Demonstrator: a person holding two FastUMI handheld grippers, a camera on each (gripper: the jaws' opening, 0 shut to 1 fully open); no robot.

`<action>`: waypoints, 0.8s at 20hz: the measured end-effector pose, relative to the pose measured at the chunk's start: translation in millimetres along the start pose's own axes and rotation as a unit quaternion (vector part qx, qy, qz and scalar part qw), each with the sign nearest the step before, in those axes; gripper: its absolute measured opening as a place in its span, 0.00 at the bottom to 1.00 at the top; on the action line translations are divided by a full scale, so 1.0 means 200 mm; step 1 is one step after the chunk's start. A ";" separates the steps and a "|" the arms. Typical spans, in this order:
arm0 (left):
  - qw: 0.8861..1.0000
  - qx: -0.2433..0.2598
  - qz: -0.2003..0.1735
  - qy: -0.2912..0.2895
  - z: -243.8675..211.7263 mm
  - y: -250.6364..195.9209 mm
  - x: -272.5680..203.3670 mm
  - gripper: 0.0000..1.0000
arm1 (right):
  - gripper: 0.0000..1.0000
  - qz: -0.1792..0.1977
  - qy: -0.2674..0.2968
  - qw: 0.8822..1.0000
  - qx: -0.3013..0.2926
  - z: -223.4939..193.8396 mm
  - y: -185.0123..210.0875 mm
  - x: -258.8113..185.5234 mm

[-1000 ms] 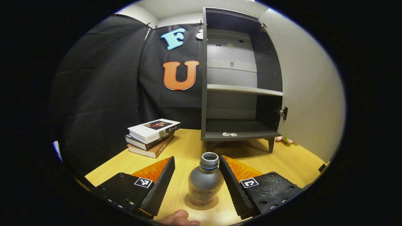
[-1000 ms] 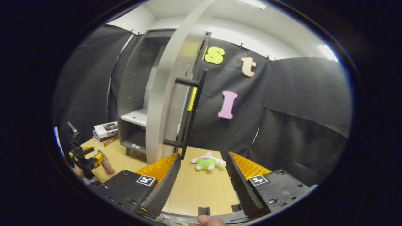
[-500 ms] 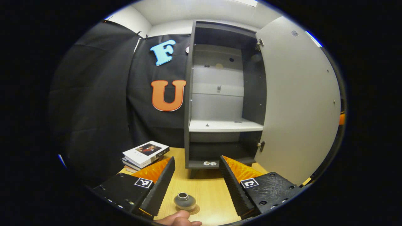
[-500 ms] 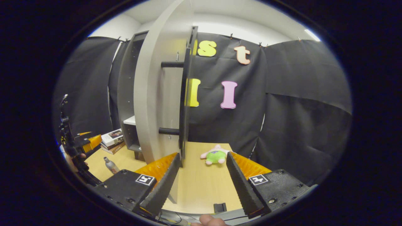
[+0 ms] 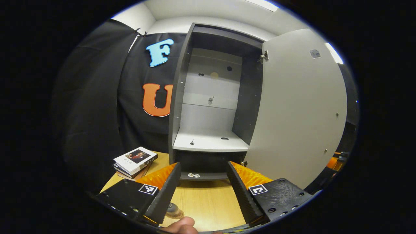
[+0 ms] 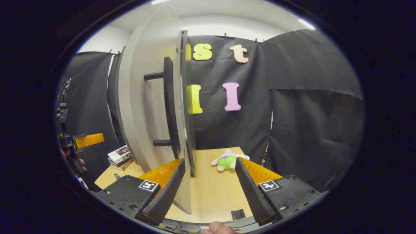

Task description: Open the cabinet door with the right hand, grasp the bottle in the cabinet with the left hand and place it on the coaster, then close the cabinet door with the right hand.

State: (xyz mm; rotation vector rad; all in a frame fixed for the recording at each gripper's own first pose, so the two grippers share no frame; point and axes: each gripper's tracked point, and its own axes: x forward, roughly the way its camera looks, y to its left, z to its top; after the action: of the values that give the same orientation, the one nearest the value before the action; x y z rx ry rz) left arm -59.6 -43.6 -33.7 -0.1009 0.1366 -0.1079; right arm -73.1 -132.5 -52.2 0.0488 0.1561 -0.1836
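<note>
1. Left gripper view: my left gripper [image 5: 202,185] has its fingers spread wide with nothing between them. The bottle [image 5: 172,208] stands on the coaster [image 5: 177,214] on the wooden table [image 5: 208,204], low in the view, just beside the left finger's inner edge and partly hidden by it. I see mostly its cap. Ahead stands the cabinet [image 5: 211,107], its door [image 5: 299,107] swung open to the right. A stack of books [image 5: 135,161] lies left of the cabinet.

2. Right gripper view: my right gripper [image 6: 209,182] is also spread wide, holding nothing. The door's free edge [image 6: 186,107] stands between the fingers, nearer the left one; contact I cannot tell. The dark handle [image 6: 169,107] is just above the left finger. A plush toy [image 6: 229,160] lies beyond on the table. The bottle's top [image 6: 115,175] peeks out at far left.
</note>
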 end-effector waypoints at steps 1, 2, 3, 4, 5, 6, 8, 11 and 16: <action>1.000 -0.001 -0.006 -0.002 0.01 0.00 0.02 0.86 | 0.97 -0.014 -0.002 1.000 0.008 0.00 -0.05 -0.03; 1.000 0.001 -0.009 -0.003 0.01 0.00 0.04 0.87 | 0.98 -0.028 -0.011 0.999 0.023 0.02 -0.10 -0.05; 1.000 0.005 -0.007 -0.002 0.00 0.01 0.05 0.86 | 0.98 -0.033 -0.017 0.999 0.039 0.05 -0.11 -0.05; 1.000 0.007 -0.003 0.002 0.00 0.03 0.07 0.86 | 0.97 -0.033 -0.026 0.998 0.055 0.10 -0.10 -0.03; 1.000 0.007 0.002 0.006 -0.02 0.05 0.07 0.86 | 1.00 -0.033 -0.035 0.997 0.066 0.15 -0.09 -0.02; 1.000 0.005 0.004 0.007 -0.02 0.06 0.08 0.87 | 1.00 -0.030 -0.044 0.996 0.072 0.20 -0.08 0.01; 1.000 0.006 0.013 0.004 -0.02 0.08 0.08 0.89 | 1.00 -0.023 -0.055 0.995 0.074 0.25 -0.04 0.02; 0.999 0.017 0.047 -0.021 0.02 0.18 0.04 0.89 | 1.00 -0.025 -0.051 0.997 0.050 0.26 -0.01 0.05; 0.997 0.011 0.066 -0.022 -0.03 0.28 0.01 0.89 | 0.94 -0.025 -0.076 0.995 0.064 0.33 0.01 0.04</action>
State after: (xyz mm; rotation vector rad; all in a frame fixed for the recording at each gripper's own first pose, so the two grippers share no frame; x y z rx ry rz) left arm -53.4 11.3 -45.0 -0.0725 0.0969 0.0252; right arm -56.0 -135.6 11.5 0.1578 -0.0068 -0.2470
